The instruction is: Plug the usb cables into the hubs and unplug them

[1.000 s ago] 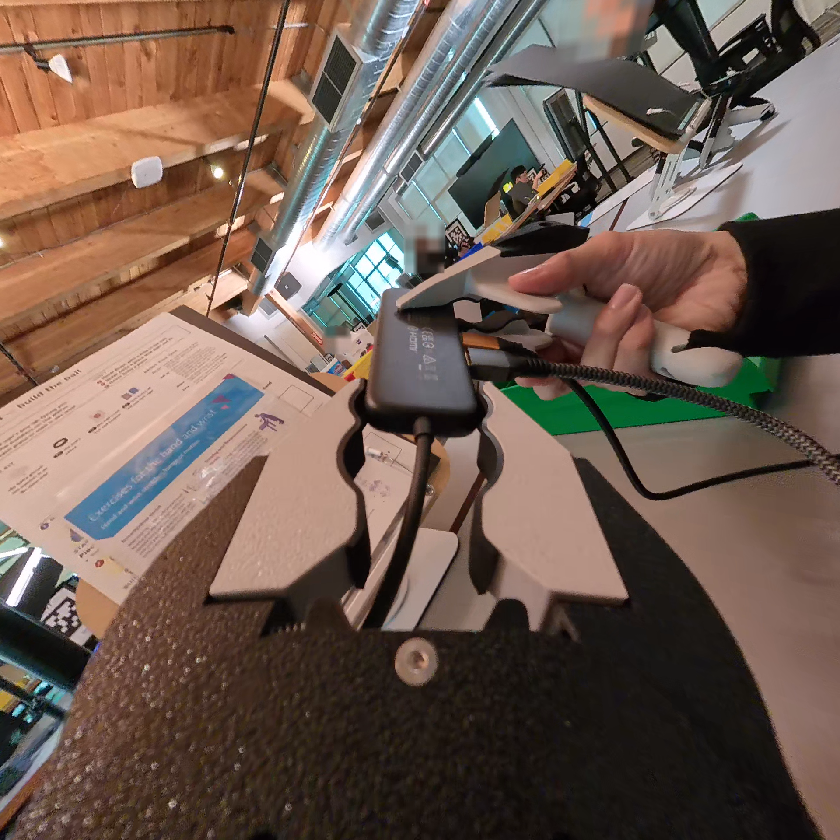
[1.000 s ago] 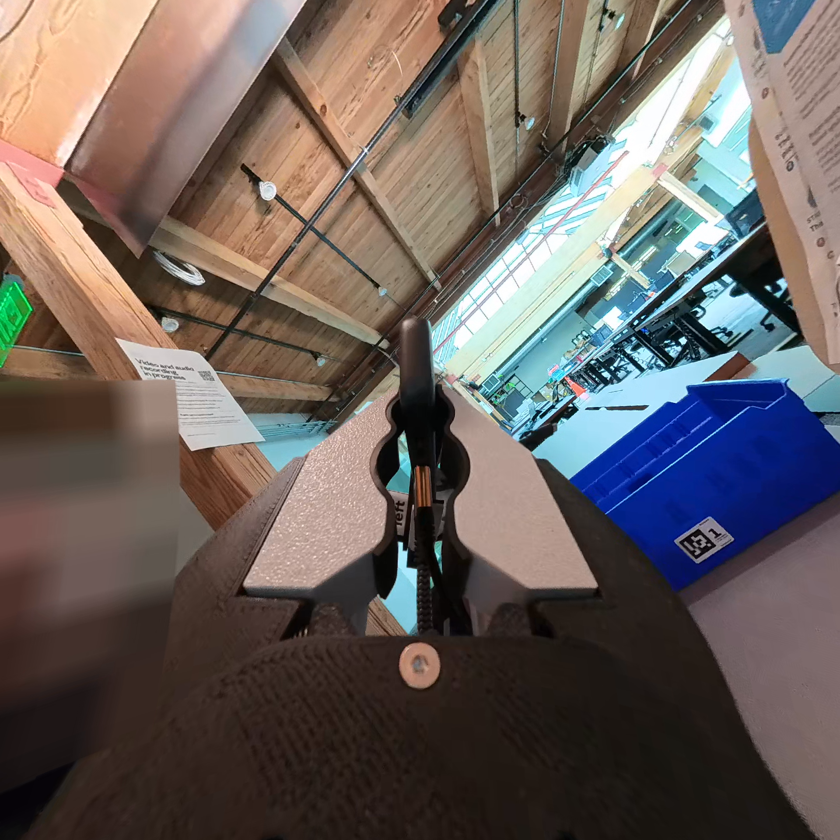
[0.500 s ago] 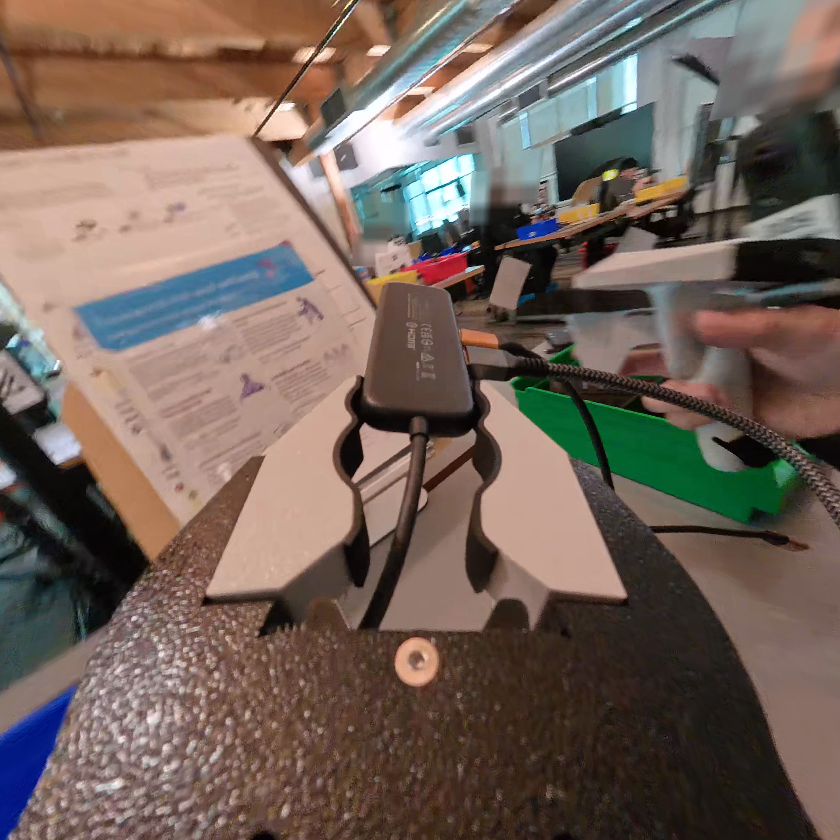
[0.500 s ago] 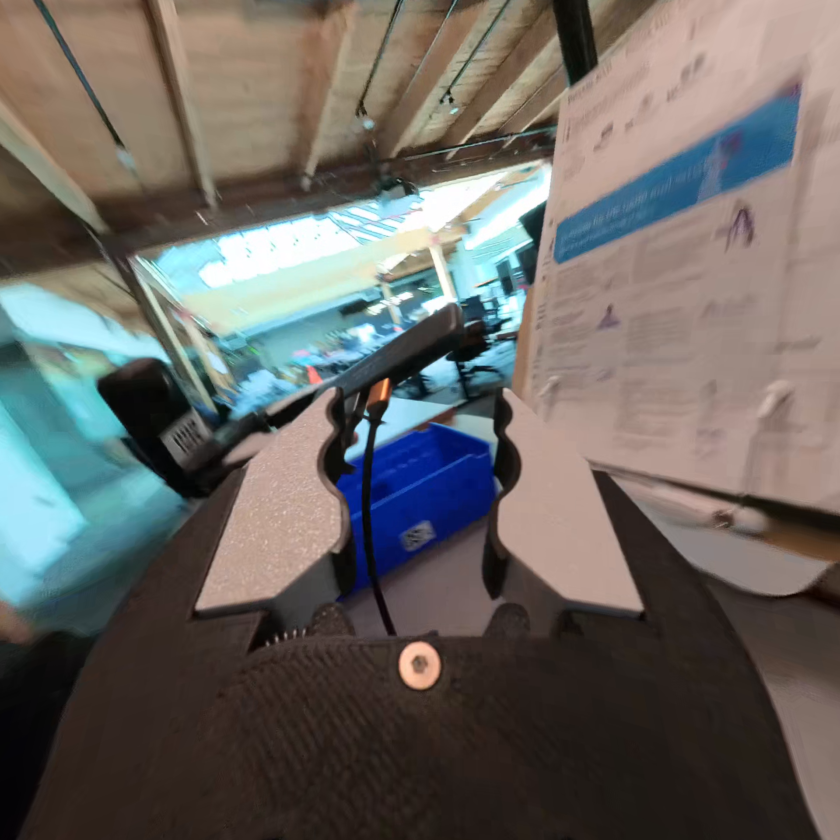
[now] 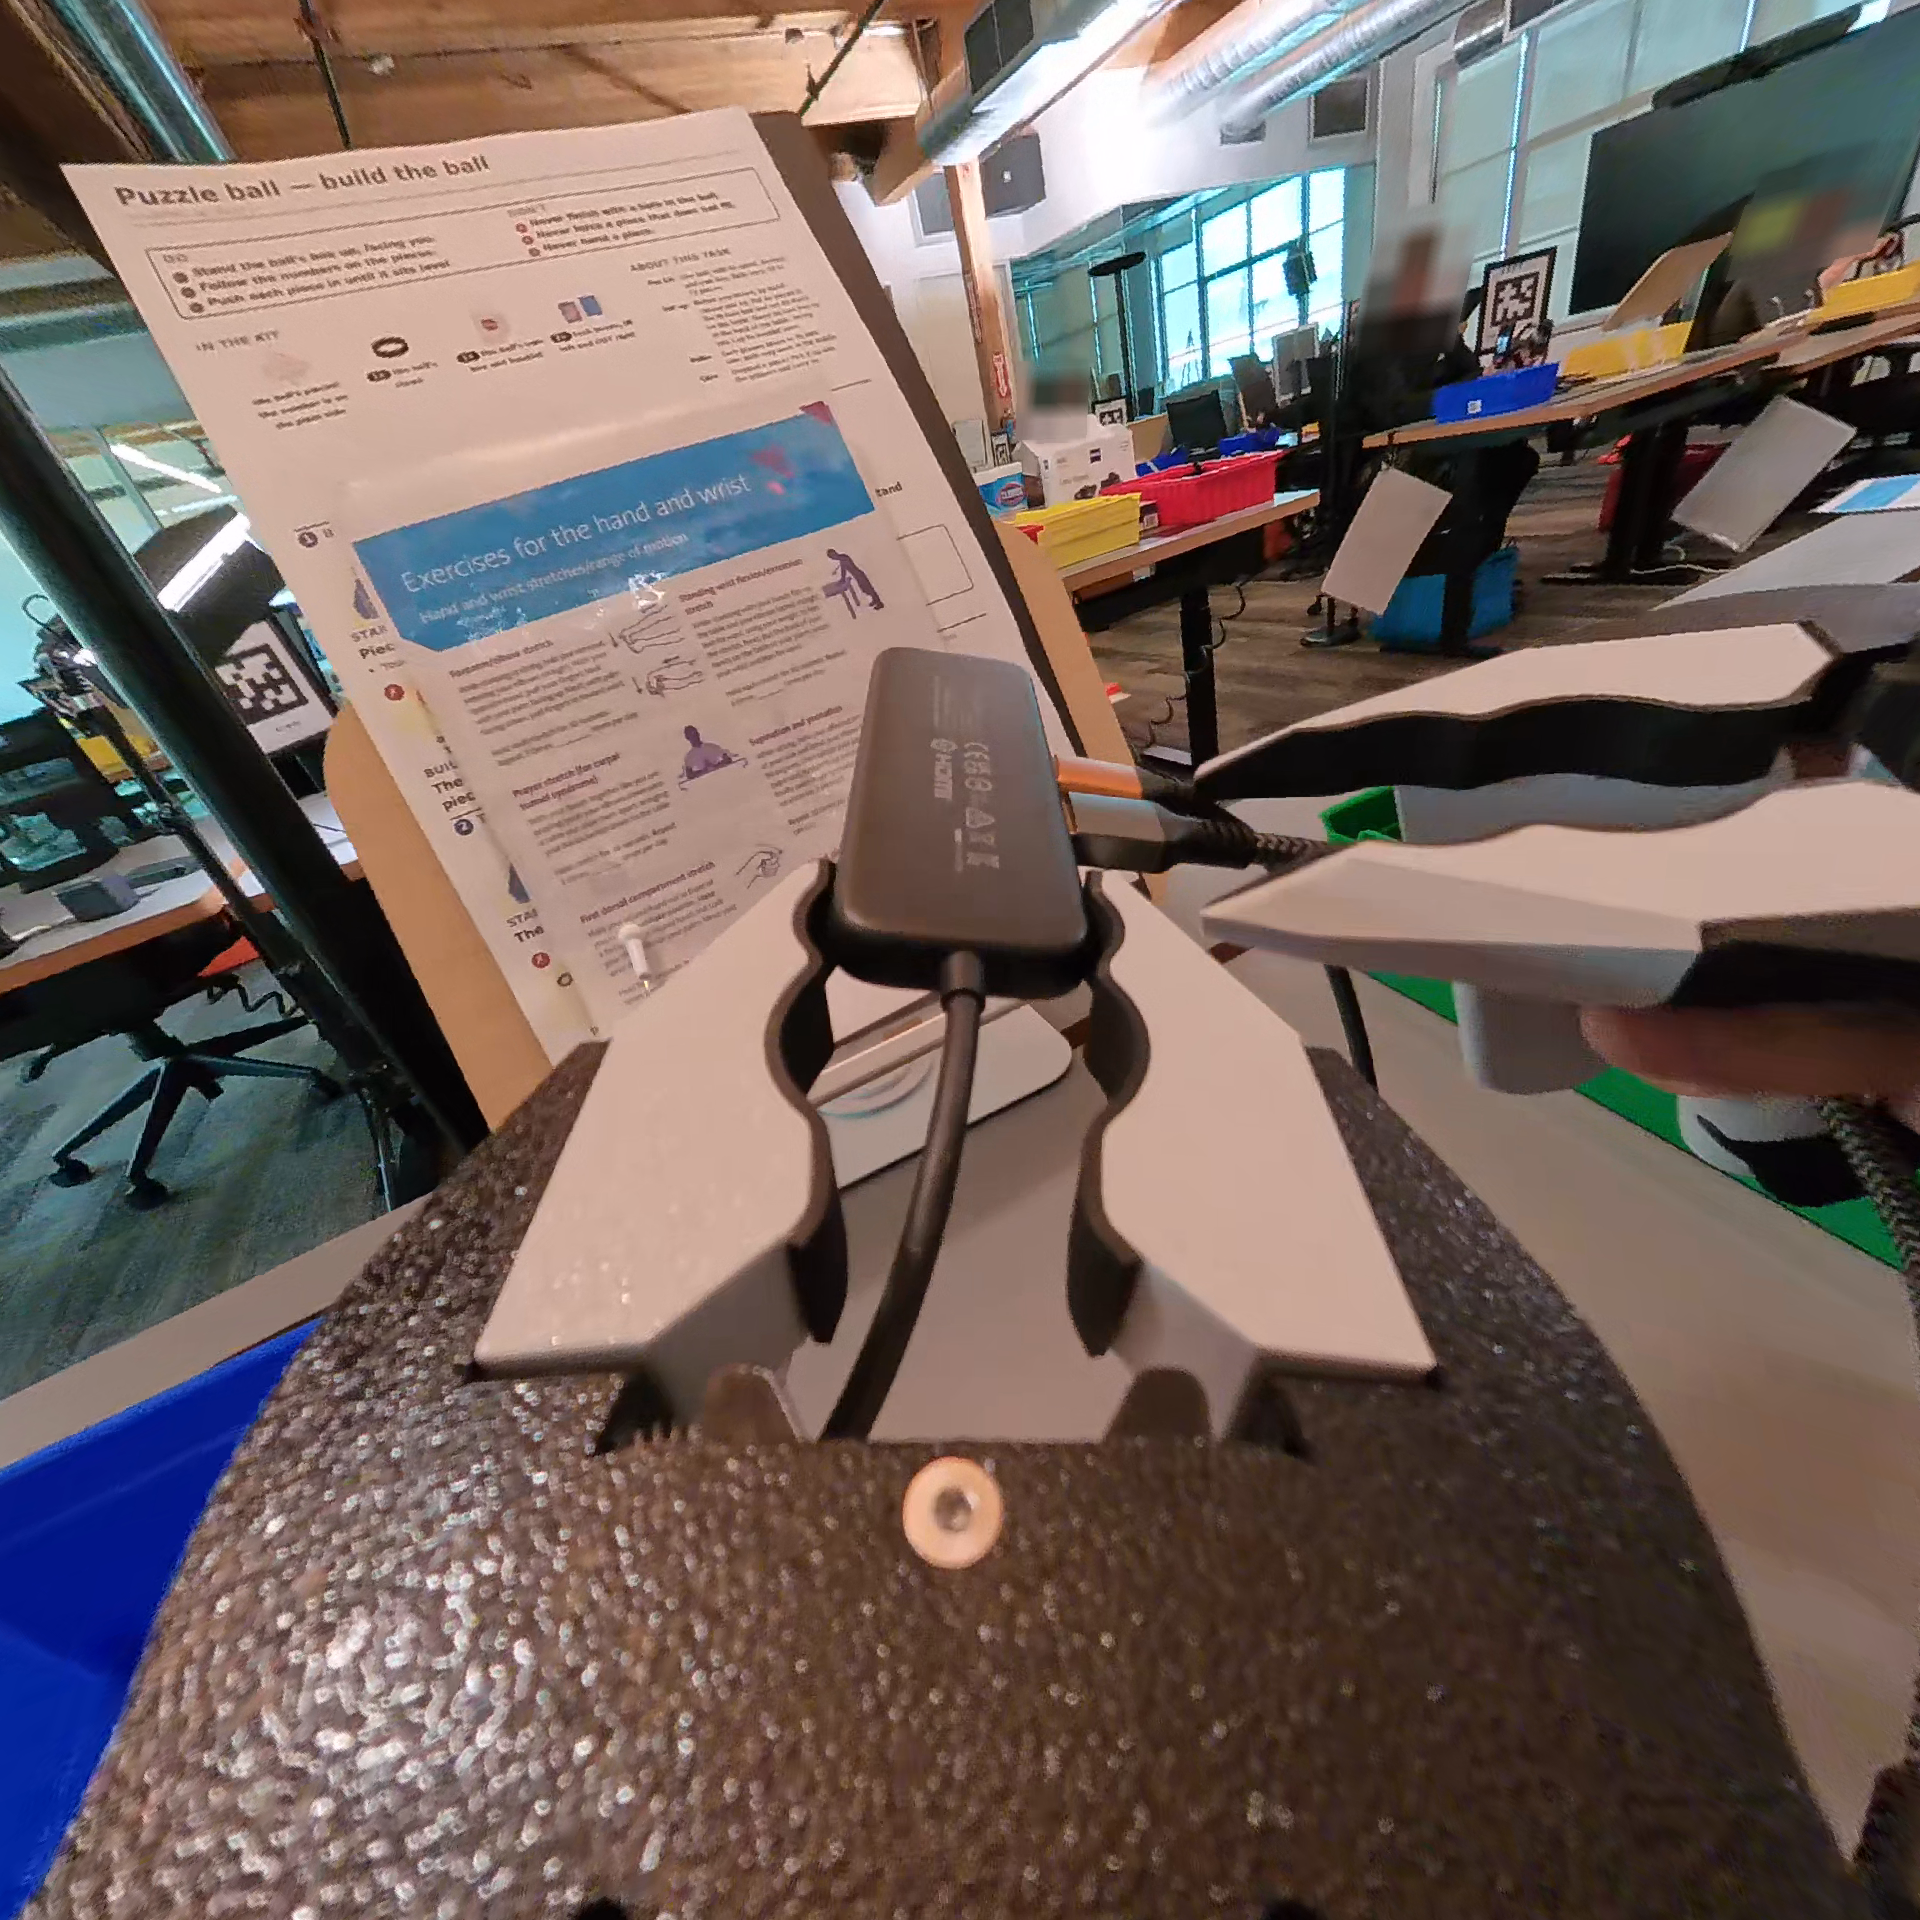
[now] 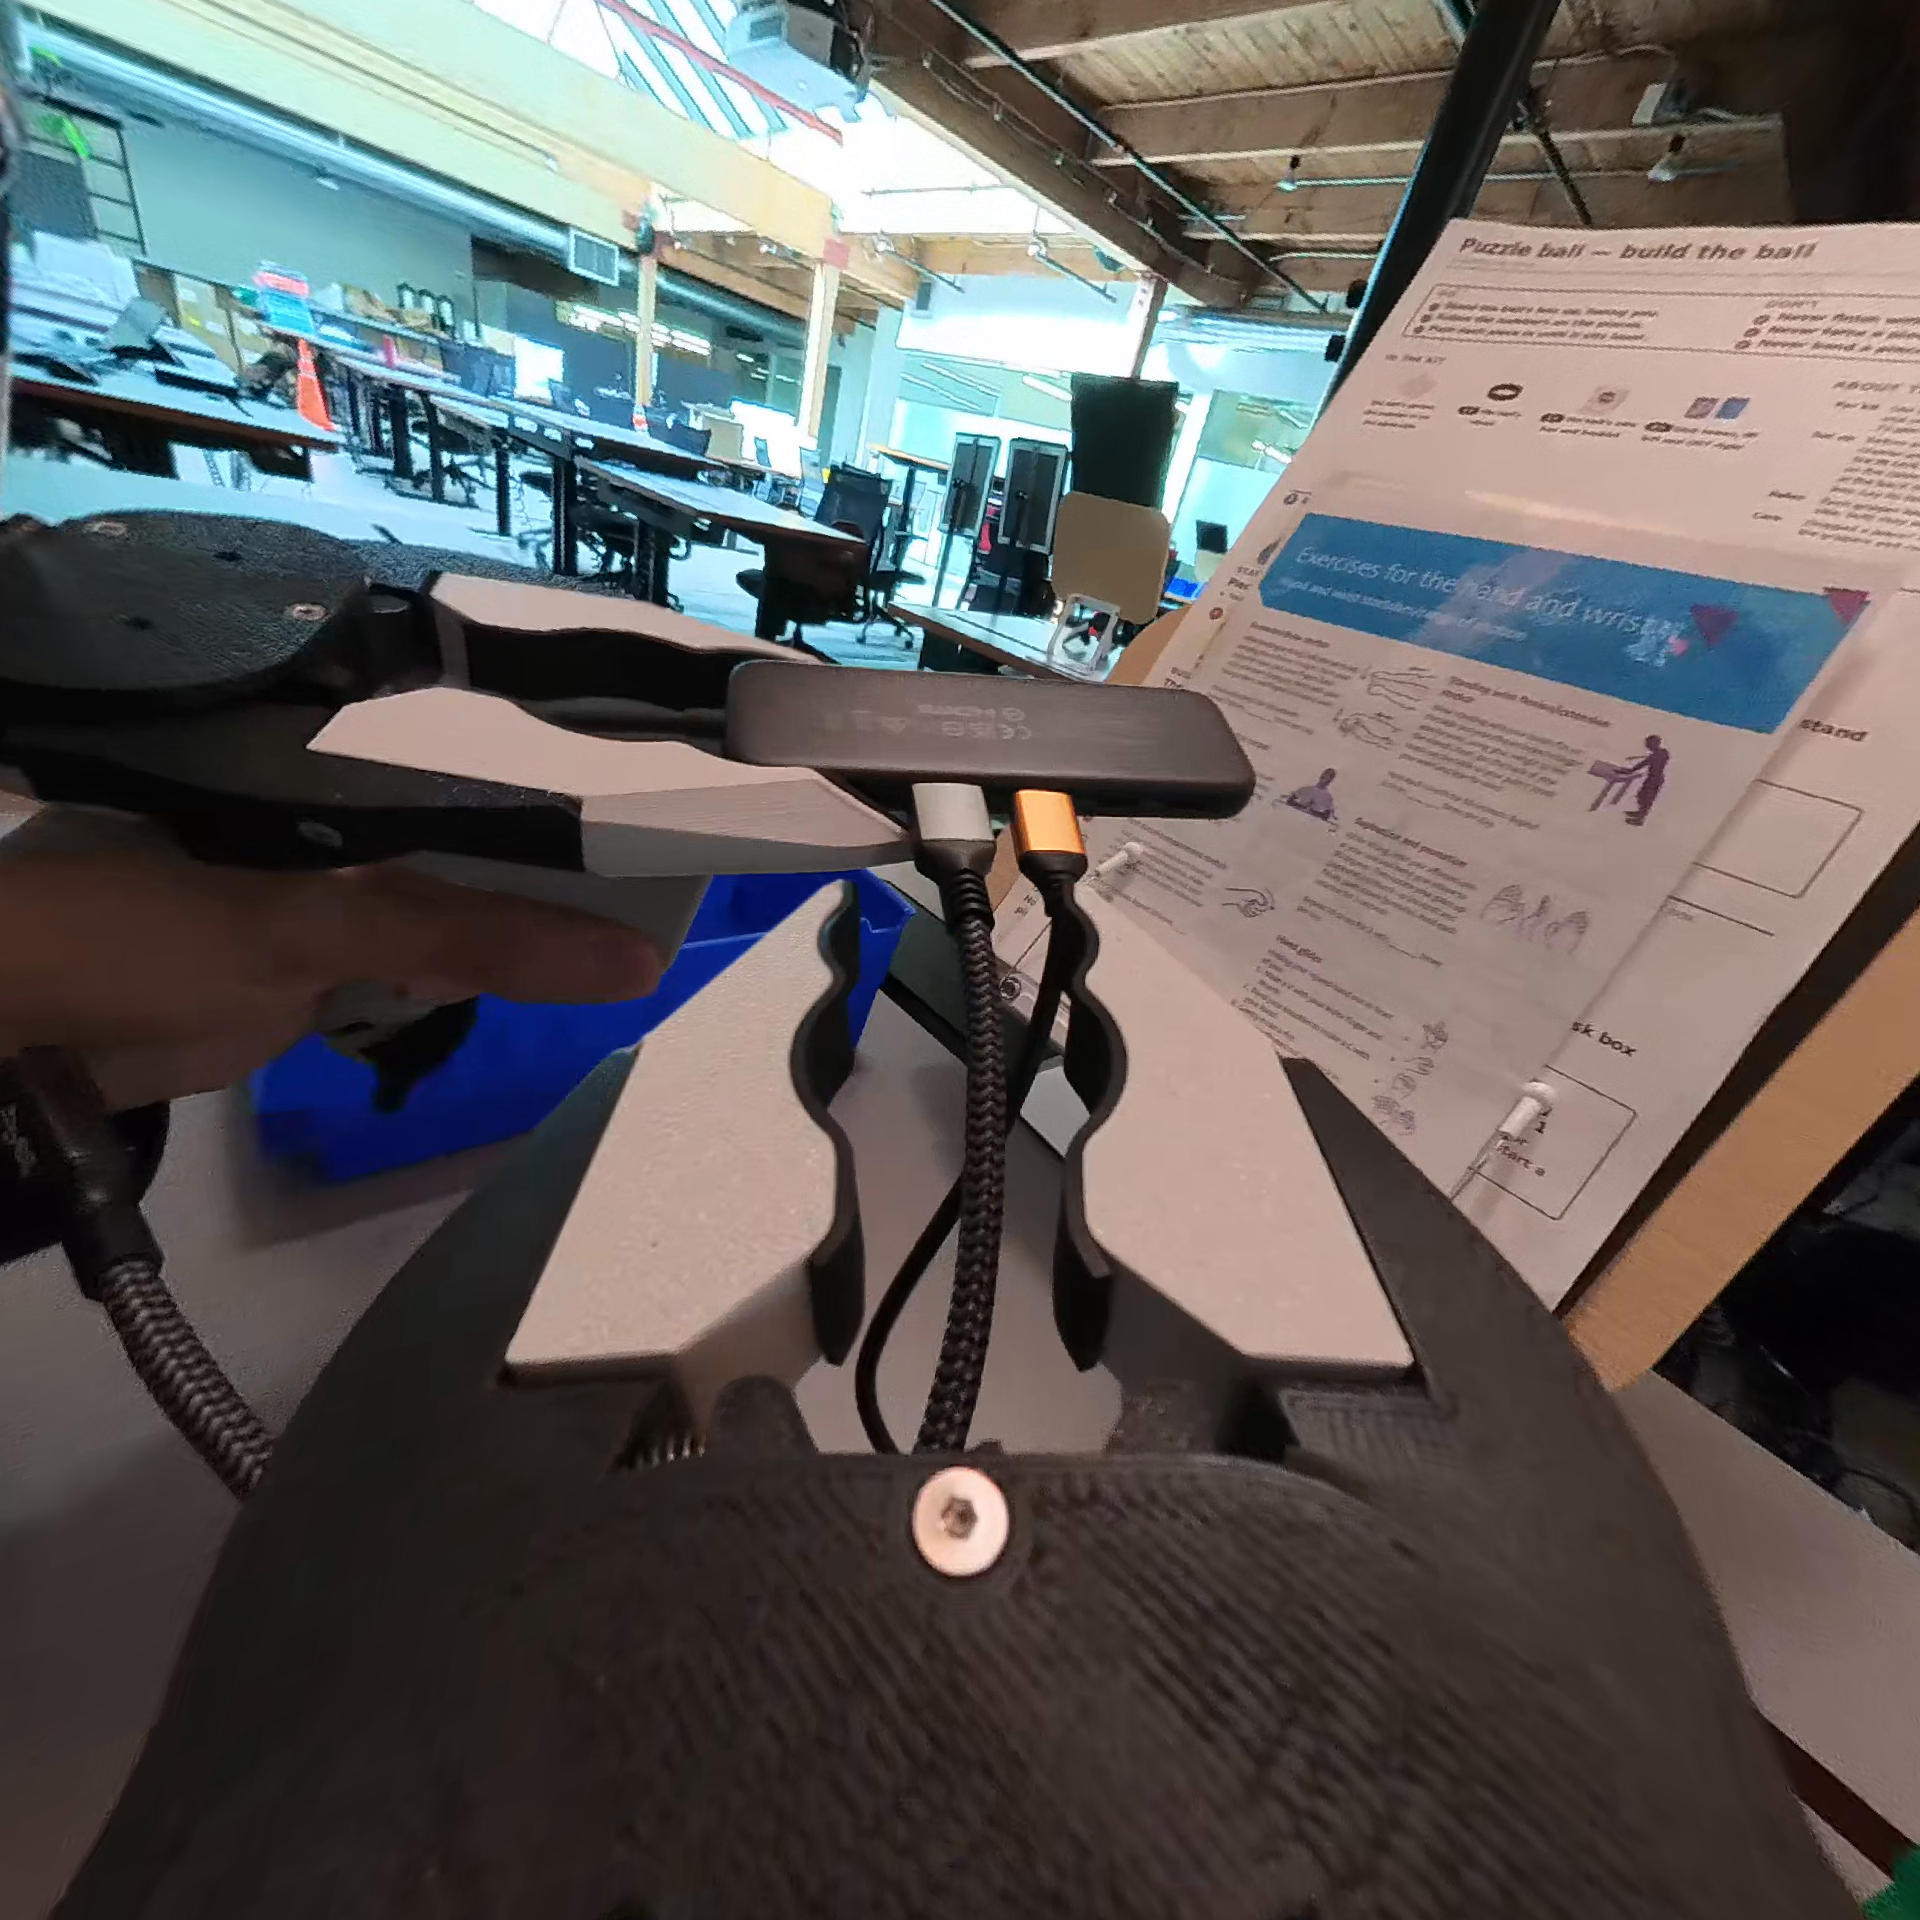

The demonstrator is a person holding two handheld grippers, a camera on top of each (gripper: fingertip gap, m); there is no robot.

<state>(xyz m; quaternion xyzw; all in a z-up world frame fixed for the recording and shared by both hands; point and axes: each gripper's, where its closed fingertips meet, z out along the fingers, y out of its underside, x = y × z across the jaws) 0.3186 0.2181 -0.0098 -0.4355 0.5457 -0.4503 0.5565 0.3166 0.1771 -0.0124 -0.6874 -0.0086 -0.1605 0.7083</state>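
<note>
My left gripper is shut on the near end of a black USB hub and holds it above the table. An orange plug and a silver plug on a braided cable sit in the hub's side. My right gripper is open, its fingers either side of the two cables just below the plugs, touching neither. In the right wrist view the hub lies crosswise with the silver plug and orange plug hanging from it. The left gripper comes in from the left there. The right gripper comes in from the right in the left wrist view.
A wooden board with printed sheets stands just behind the hub, also showing in the right wrist view. A blue bin sits at the left and a green bin at the right on the grey table. A black pole rises at the left.
The right gripper, shut on the orange-plug cable at the hub a second ago, has opened and now straddles both cables. Both grippers have tilted down from the ceiling to level.
</note>
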